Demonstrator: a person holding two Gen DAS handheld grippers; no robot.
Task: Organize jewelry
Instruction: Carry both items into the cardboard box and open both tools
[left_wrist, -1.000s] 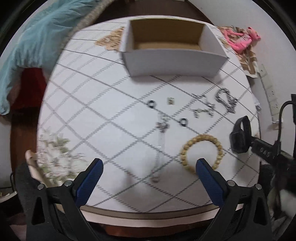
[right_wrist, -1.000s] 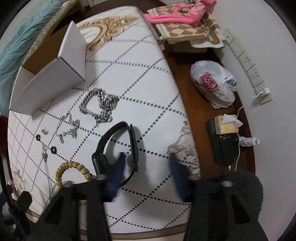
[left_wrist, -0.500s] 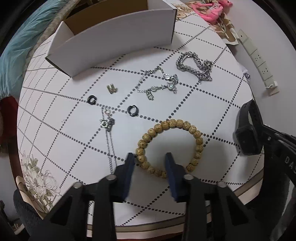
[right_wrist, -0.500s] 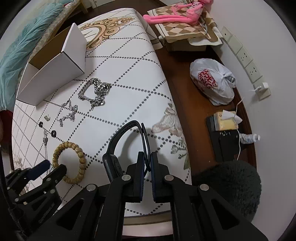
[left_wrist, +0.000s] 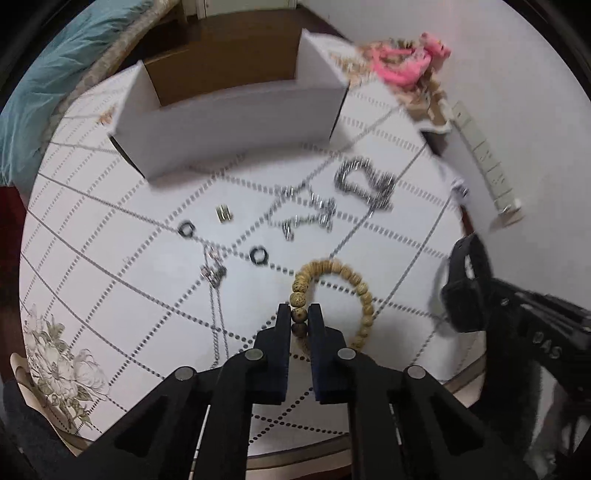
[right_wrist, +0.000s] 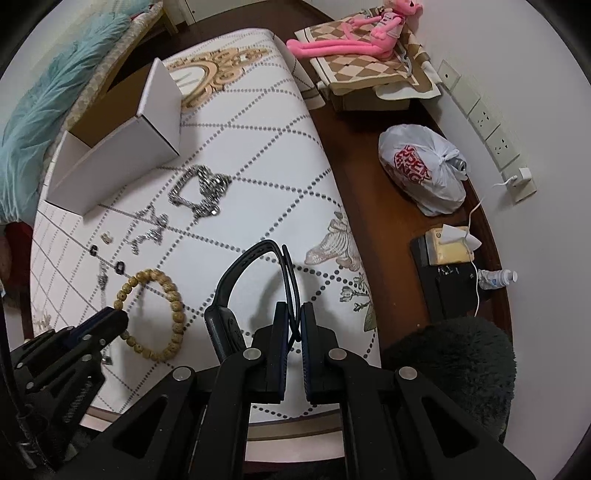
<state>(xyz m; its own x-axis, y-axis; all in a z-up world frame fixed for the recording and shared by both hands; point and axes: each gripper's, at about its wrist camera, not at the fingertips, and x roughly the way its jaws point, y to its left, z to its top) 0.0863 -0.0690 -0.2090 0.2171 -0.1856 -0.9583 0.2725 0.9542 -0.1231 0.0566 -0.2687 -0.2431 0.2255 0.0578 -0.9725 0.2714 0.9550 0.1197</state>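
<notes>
1. Beads (left_wrist: 300, 314) of the bracelet (left_wrist: 364, 295) sit pinched in the left gripper (left_wrist: 299, 314), the loop lying on the desk (left_wrist: 110, 277) ahead-right of it.
2. Right gripper (right_wrist: 291, 321) is clamped on the watch (right_wrist: 225, 321) strap, lifted.
3. Chains (left_wrist: 364, 182) and the box (left_wrist: 240, 122) lie beyond both grippers.

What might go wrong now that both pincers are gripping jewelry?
The left gripper pinches only one bead of the tan wooden bead bracelet, so it could slip or swing into the silver chains. The right gripper clamps just the thin strap of the black watch, whose heavy body might twist loose before reaching the white cardboard box.
</notes>
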